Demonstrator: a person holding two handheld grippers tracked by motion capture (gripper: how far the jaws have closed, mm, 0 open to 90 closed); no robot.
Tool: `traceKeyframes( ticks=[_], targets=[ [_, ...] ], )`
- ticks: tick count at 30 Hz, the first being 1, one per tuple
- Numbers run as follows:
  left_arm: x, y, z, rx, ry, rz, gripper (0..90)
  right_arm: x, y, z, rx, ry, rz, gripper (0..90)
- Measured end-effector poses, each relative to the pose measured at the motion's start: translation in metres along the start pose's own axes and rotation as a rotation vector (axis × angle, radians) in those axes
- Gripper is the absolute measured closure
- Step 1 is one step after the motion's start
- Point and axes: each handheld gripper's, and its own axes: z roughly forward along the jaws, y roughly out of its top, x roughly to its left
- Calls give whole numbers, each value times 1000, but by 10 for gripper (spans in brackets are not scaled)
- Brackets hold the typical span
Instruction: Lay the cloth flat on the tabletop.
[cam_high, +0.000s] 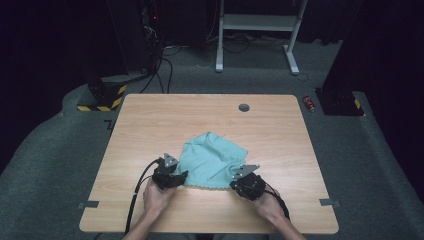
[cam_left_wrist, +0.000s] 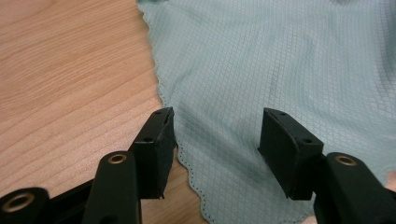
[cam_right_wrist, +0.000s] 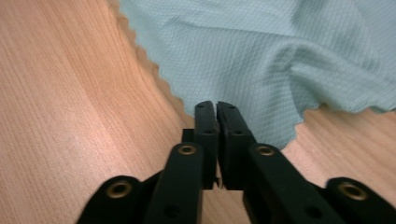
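A teal waffle-weave cloth (cam_high: 212, 157) lies rumpled on the wooden table (cam_high: 150, 120), near its front edge. My left gripper (cam_high: 181, 176) is at the cloth's near left corner. In the left gripper view it (cam_left_wrist: 217, 135) stands open, its jaws straddling the scalloped hem of the cloth (cam_left_wrist: 261, 56), which lies flat beneath them. My right gripper (cam_high: 235, 184) is at the near right corner. In the right gripper view its jaws (cam_right_wrist: 216, 107) are together with only a thin slit, tips at the edge of the cloth (cam_right_wrist: 243, 46). Whether fabric is pinched between them is hidden.
A round cable hole (cam_high: 244, 107) sits at the table's far side. Grey tape tabs (cam_high: 88, 204) mark the front corners. Beyond the table stand a white desk frame (cam_high: 257, 22), dark equipment with cables, and a red can (cam_high: 309, 103) on the floor.
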Motion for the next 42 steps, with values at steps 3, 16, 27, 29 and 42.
traceKeyframes(
  ticks=[3,16,27,29,42],
  targets=[
    [7,9,2,-7,13,0,452,-9,-3,-6,-73,-19,86,774],
    [20,67,50,21,46,53,493,-24,1,16,-85,-147,179,771],
    [19,73,61,77,52,108,880,-30,-8,13,-47,-149,136,900],
    [20,73,59,83,54,114,889,-32,-11,8,-67,-149,137,900],
    [21,54,19,25,-7,18,577,-86,29,19,-113,-245,270,662]
  ],
)
